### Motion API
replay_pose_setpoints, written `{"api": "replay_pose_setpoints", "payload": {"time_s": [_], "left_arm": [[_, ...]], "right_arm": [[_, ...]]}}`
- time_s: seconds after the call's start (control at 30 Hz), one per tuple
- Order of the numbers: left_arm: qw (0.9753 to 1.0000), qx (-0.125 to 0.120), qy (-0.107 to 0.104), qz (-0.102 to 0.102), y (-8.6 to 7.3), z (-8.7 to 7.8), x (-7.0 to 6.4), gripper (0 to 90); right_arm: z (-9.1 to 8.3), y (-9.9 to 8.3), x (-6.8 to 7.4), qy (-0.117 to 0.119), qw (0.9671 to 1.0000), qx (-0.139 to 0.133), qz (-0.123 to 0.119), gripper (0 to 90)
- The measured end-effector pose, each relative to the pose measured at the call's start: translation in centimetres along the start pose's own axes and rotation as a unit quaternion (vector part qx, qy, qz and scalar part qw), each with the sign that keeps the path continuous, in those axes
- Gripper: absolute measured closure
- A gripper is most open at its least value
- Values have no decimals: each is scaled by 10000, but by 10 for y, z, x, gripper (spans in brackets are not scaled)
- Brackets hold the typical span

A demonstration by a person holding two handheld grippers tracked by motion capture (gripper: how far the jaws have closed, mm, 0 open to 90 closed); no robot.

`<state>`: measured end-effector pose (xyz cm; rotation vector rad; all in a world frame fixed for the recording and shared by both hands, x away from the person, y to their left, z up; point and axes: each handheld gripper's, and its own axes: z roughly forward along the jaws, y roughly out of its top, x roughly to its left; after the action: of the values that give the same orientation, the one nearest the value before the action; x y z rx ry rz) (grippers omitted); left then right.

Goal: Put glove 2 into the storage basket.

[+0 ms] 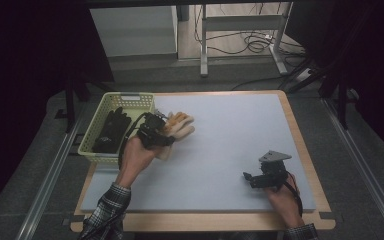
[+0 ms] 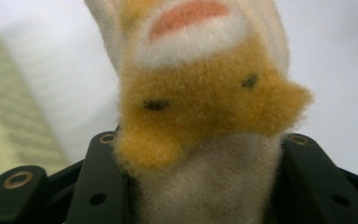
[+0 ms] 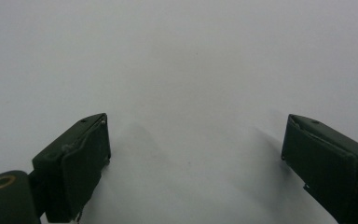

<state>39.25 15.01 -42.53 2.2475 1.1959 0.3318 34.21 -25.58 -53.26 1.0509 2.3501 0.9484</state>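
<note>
At the far left of the counter (image 1: 220, 150) sits a pale yellow basket (image 1: 96, 134) with holes in its sides. A black glove (image 1: 111, 131) lies inside it. There is a white label (image 1: 130, 98) on the basket's far rim, but it is too small to read.

Just beside the basket is the left gripper (image 1: 161, 129). It is closed on a fuzzy glove (image 1: 179, 128) that is cream and orange. The glove lies on the counter right next to the basket, with its fingers pointing away from the person. In the left gripper view the glove (image 2: 205, 107) sits between the two black jaws, soft and furry, with an orange patch and two small dark marks. No words show on it.

Far over on the right, well apart from the glove, the right gripper (image 1: 250, 178) hangs low over the bare grey counter. In the right gripper view its jaws stand wide apart with nothing between them (image 3: 196, 154).
</note>
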Motion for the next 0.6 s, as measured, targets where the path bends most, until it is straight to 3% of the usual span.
{"api": "replay_pose_setpoints", "payload": {"time_s": [0.3, 0.6], "left_arm": [[9981, -122, 466, -387, -3, -30, 44, 539], [9926, -70, 912, -796, -13, -42, 90, 532]], "right_arm": [[0, 0, 0, 0, 10000, -12, 5, 77], [0, 0, 0, 15, 10000, -7, 20, 77]]}}
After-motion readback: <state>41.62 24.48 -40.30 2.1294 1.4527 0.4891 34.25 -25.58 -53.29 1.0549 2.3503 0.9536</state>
